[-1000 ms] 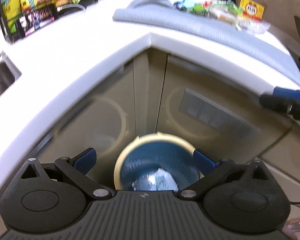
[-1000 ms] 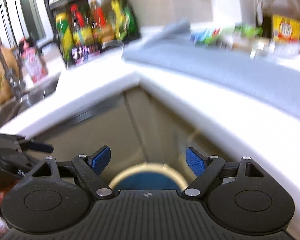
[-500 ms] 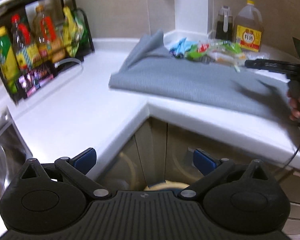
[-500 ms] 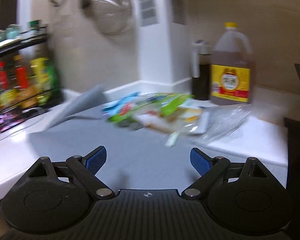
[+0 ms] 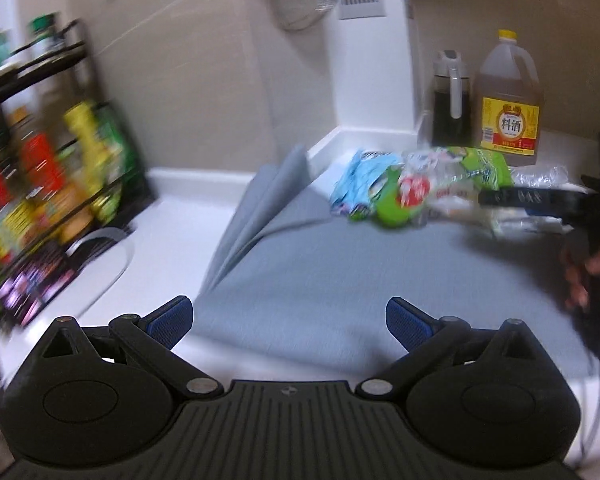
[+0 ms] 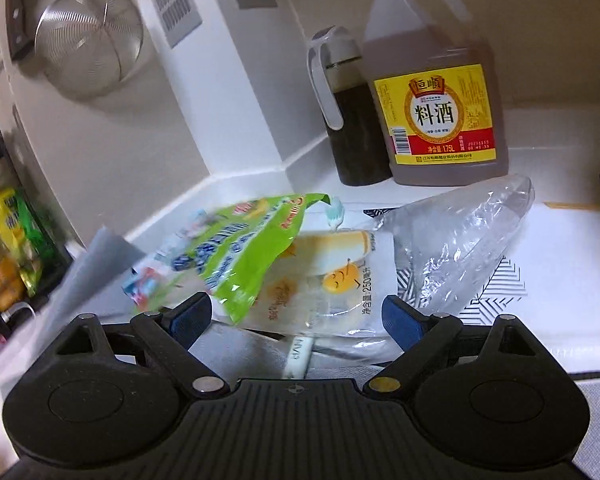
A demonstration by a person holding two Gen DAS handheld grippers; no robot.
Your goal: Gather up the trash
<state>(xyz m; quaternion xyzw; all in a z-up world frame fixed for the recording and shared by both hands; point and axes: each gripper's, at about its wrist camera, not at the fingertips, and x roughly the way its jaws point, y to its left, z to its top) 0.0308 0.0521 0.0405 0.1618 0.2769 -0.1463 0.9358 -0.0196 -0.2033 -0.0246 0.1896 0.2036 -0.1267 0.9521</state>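
Both jaws gaping, empty: you're bringing right gripper (image 6: pixel 296 314) onto wrapper pile (image 6: pixel 300 272) before cooking-wine jug (image 6: pixel 436 92); left gripper (image 5: pixel 288 320) waiting well short.

The cooking wine jug (image 6: pixel 436 92) carries a yellow and red label with the brand 恒顺 at the top and 料酒 in big black characters in a round frame. Under them stands 净含量 1.75L, and at 9 o'clock of that a barcode; the finer print is too small to read. In the left wrist view the same jug (image 5: pixel 508 96) shows only 料酒. The clear snack bag (image 6: pixel 340 280) reads 净含量:250克. A white strip (image 6: pixel 300 354) at 6 o'clock of it bears letters, cut off.
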